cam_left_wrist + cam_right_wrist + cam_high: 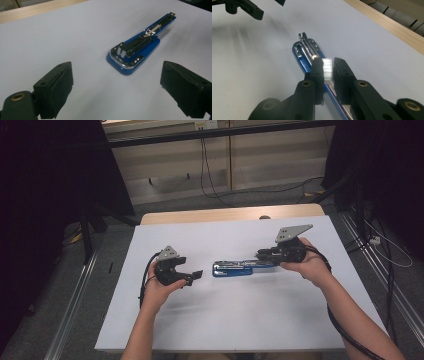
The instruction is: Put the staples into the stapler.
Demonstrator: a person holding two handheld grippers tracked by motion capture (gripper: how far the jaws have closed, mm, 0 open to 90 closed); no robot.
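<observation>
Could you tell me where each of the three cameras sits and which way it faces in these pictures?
High view: above the person's side, looking forward and down on the white table; both forearms, left gripper and right gripper show.
Left gripper view: rides the left gripper, looking between its wide-open jaws at the blue stapler.
Right gripper view: rides the right gripper, looking along jaws shut on a strip of staples above the opened stapler.
Shared: all three show the stapler on the table.
</observation>
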